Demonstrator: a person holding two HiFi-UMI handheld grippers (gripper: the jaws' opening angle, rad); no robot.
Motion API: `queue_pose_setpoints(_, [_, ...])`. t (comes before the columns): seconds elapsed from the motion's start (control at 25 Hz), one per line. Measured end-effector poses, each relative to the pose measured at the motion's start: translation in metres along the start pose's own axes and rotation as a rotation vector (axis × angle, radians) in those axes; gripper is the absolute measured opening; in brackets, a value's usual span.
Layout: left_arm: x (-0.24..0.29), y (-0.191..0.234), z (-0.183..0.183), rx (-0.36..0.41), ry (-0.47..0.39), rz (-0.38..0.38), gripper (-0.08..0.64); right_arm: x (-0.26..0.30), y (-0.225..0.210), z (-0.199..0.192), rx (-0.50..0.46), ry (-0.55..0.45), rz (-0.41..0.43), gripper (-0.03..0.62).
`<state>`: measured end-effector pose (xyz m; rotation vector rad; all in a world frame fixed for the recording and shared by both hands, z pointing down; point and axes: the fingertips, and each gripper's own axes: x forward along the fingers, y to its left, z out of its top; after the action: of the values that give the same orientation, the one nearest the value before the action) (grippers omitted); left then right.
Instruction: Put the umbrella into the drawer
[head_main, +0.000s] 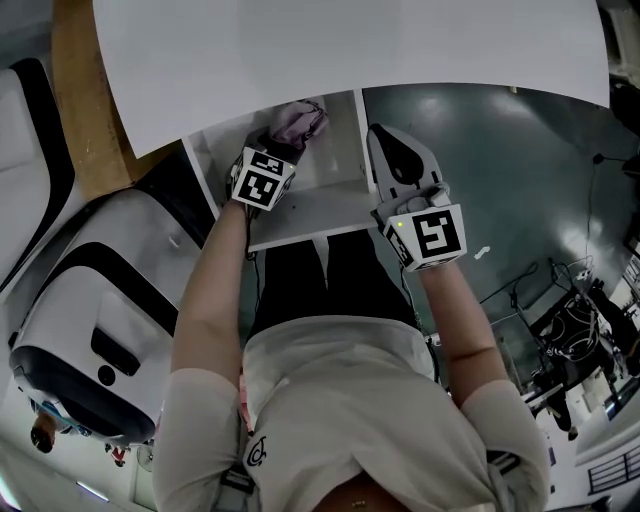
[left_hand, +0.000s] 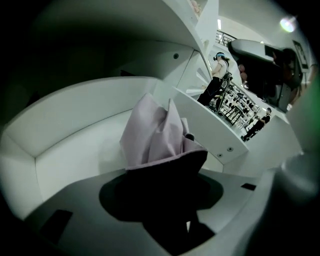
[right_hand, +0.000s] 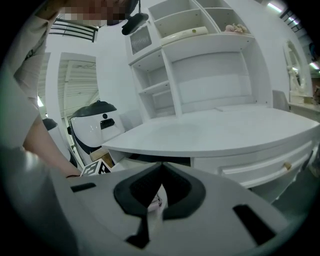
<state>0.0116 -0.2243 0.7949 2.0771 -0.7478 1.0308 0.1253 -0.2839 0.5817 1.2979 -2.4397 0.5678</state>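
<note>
The person wears a pale, short-sleeved shirt (head_main: 340, 400) with a small dark logo (head_main: 258, 455) on the chest, and dark trousers (head_main: 300, 285). The left gripper (left_hand: 160, 200) and right gripper (right_hand: 156, 192) have smooth light-grey bodies, black rubbery pads and small dark rectangular slots. Each carries a white cube (head_main: 262, 180) printed with black square markers.

Looks like a big lab hall dressed up as a home: white curved desk (right_hand: 215, 132), white open shelf unit (right_hand: 210, 75), glossy grey-green floor (head_main: 500, 170), white-and-black rounded machine (head_main: 90, 320) parked nearby, black equipment stands (head_main: 575, 335) further off.
</note>
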Motion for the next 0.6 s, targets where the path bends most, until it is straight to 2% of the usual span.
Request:
queue_pose_setpoints(0.2, [0.003,0.001,0.001,-0.033,-0.007,-0.046,0.245,-0.004,-0.007,-0.001,0.057,-0.008,-0.003,0.006])
queue_pose_setpoints(0.28, [0.004,-0.005,0.002,-0.05,0.003,-0.068,0.289,-0.007,-0.008,-0.001,0.067,-0.003,-0.006,0.006])
queue_pose_setpoints(0.36, [0.001,-0.011,0.005,-0.083,-0.007,-0.086,0.375,-0.01,-0.005,0.002,0.071,0.0,-0.003,0.006])
queue_pose_setpoints(0.6, [-0.029,-0.02,0.04,-0.102,-0.085,-0.054,0.402,-0.013,0.006,0.023,0.088,-0.021,0.027,0.006])
